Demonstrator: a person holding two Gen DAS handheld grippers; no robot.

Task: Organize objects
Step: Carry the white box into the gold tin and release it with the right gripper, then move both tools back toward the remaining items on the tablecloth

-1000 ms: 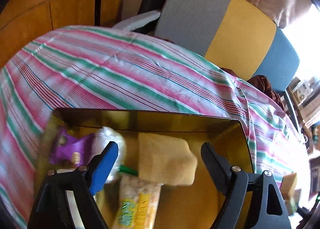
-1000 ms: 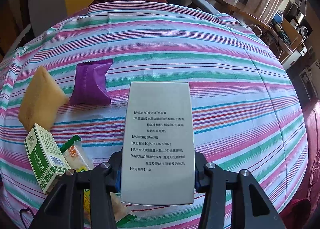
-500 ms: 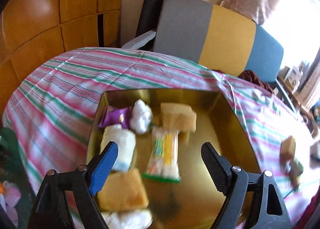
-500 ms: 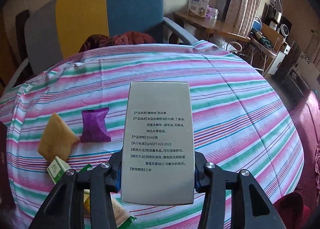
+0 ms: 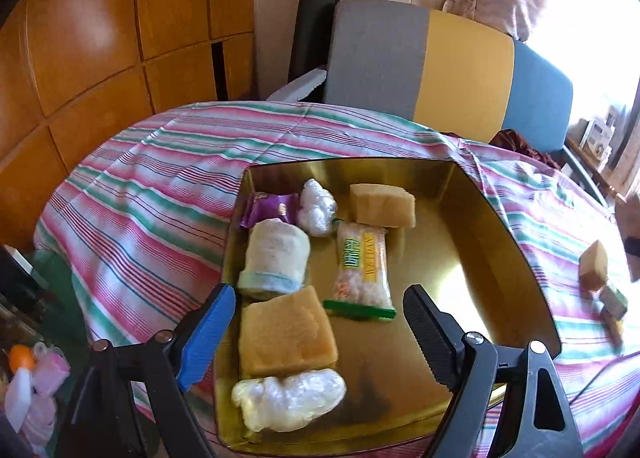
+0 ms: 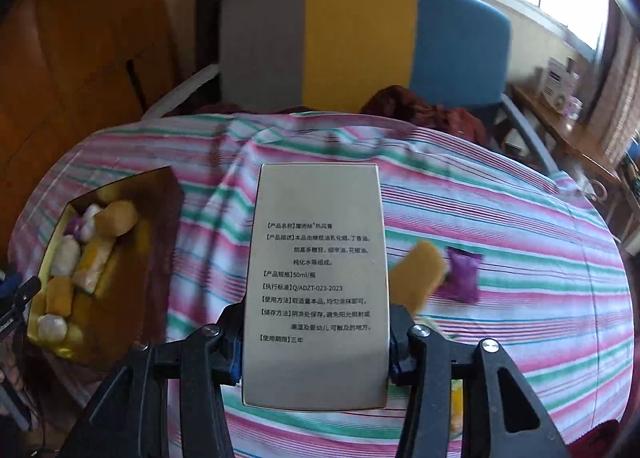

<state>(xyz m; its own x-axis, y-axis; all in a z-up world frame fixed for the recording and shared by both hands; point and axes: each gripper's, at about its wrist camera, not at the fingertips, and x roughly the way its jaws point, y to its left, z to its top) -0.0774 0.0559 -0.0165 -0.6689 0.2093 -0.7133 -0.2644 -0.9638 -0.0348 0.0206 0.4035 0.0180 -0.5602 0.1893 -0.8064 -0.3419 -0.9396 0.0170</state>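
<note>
A gold tin tray (image 5: 492,242) sits on the striped tablecloth and holds two yellow sponges (image 5: 286,334), a snack bar packet (image 5: 362,266), a purple packet (image 5: 268,209), a rolled white cloth (image 5: 276,258) and white wrapped lumps (image 5: 288,398). My left gripper (image 5: 316,334) is open and empty above the tray's near end. My right gripper (image 6: 316,342) is shut on a grey printed box (image 6: 318,282), held above the table. The tray (image 6: 160,193) lies to its left. A yellow sponge (image 6: 418,278) and a purple packet (image 6: 462,274) lie on the cloth to its right.
A grey, yellow and blue chair (image 6: 360,41) stands behind the table, with red cloth (image 6: 420,109) on its seat. Wood panelling (image 5: 100,37) is at the left. A sponge (image 5: 594,266) and a small box (image 5: 614,298) lie at the table's right in the left wrist view.
My left gripper has pulled back and risen from the tray, so the whole tray shows. My right gripper has lifted the box and swung left, bringing the tray into view.
</note>
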